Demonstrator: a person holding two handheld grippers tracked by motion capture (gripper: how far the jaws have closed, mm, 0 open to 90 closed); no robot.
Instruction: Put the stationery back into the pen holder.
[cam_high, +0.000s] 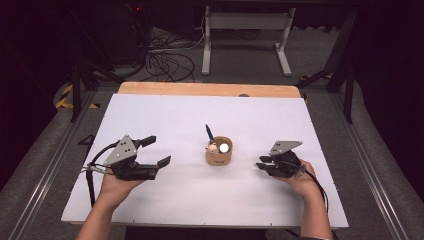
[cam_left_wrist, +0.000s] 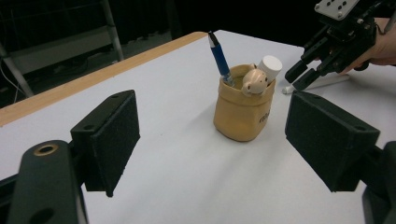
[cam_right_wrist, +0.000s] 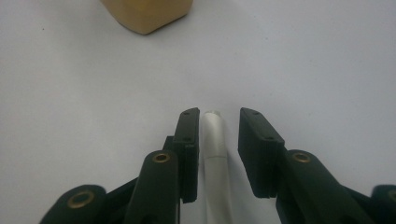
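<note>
A tan pen holder (cam_high: 218, 154) stands mid-table with a blue pen (cam_high: 209, 133), a white-capped marker (cam_left_wrist: 270, 67) and a small beige figure (cam_left_wrist: 254, 83) in it. My left gripper (cam_high: 160, 150) rests left of the holder, pointing at it with its jaws wide apart and nothing between them (cam_left_wrist: 219, 140). Right of the holder, my right gripper (cam_high: 260, 162) is low over the table. A white pen (cam_right_wrist: 215, 154) lies flat between its jaws (cam_right_wrist: 219, 116). One pad sits against the pen, while a narrow gap separates the other pad from it.
The white table surface (cam_high: 175, 115) has a wooden strip along its far edge (cam_high: 210, 89). Beyond it, on the grey floor, are a white desk frame (cam_high: 247, 40) and tangled cables (cam_high: 167, 62). Metal rails run along both sides of the table.
</note>
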